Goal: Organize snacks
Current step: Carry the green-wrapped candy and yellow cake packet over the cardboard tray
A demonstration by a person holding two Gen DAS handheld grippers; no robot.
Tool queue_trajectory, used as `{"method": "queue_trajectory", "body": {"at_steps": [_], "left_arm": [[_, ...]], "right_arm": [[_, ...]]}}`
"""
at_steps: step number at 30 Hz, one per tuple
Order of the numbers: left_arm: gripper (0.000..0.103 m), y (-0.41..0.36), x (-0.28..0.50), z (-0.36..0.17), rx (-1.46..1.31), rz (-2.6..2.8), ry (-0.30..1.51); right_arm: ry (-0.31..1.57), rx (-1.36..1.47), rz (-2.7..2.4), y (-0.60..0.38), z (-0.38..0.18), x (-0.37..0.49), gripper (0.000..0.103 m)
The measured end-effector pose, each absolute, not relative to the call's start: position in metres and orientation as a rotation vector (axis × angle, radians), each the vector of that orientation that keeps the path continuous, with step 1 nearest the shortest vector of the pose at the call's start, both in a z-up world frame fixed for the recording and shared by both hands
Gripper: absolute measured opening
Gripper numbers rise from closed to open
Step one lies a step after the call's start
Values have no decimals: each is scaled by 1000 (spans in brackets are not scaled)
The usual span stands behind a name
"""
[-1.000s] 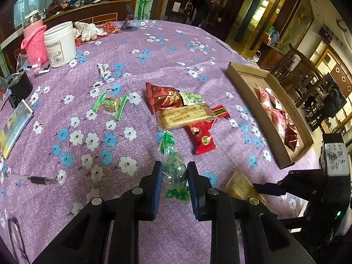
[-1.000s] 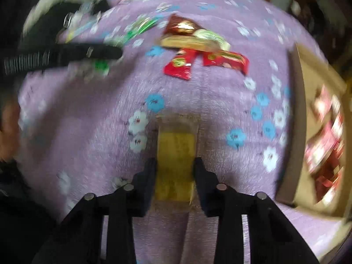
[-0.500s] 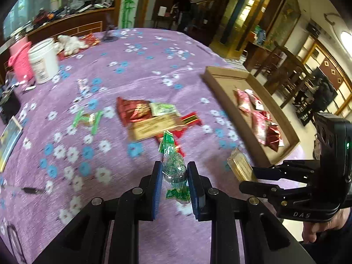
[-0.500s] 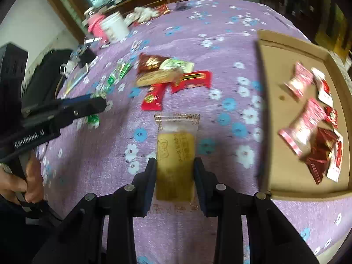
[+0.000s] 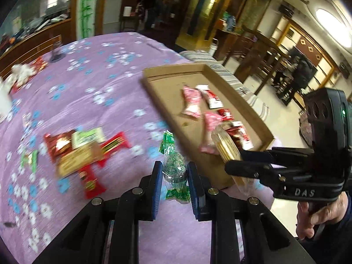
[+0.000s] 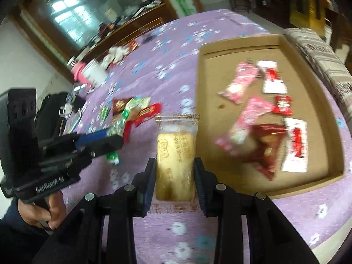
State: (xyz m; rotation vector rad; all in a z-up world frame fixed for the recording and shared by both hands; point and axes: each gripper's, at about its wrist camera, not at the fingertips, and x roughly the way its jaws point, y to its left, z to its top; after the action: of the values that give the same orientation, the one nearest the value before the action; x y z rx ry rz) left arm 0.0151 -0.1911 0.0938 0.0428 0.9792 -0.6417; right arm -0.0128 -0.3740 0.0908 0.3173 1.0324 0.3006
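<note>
Daylight comes soft through the window [image 6: 66, 19] at the back, and a ceiling lamp [image 5: 333, 27] glares white on the right. The tablecloth [image 5: 88, 96] and snacks [image 6: 253, 118] smear with motion blur, while the near fingers [image 5: 154, 189] stay sharp. Fisheye bending curves everything, and the corners go black.

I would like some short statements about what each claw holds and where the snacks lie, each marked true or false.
1. The left claw grips a green wrapped candy. True.
2. The right claw is open and holds nothing. False: it is shut on a yellow cake packet.
3. The cardboard tray already holds several red and pink packets. True.
4. The tray is bare inside. False: packets lie in it.
5. Some snacks lie in a pile on the purple tablecloth. True.
</note>
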Motion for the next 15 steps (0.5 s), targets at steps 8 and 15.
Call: {"method": "queue_trajectory", "body": {"at_steps": [8, 15], "left_arm": [[23, -254, 24, 94, 84, -716, 987], [23, -288, 30, 78, 94, -726, 1022]], "right_arm": [[1025, 390, 228, -430, 90, -3, 32], [1052, 418, 193, -461, 78, 10, 33]]}}
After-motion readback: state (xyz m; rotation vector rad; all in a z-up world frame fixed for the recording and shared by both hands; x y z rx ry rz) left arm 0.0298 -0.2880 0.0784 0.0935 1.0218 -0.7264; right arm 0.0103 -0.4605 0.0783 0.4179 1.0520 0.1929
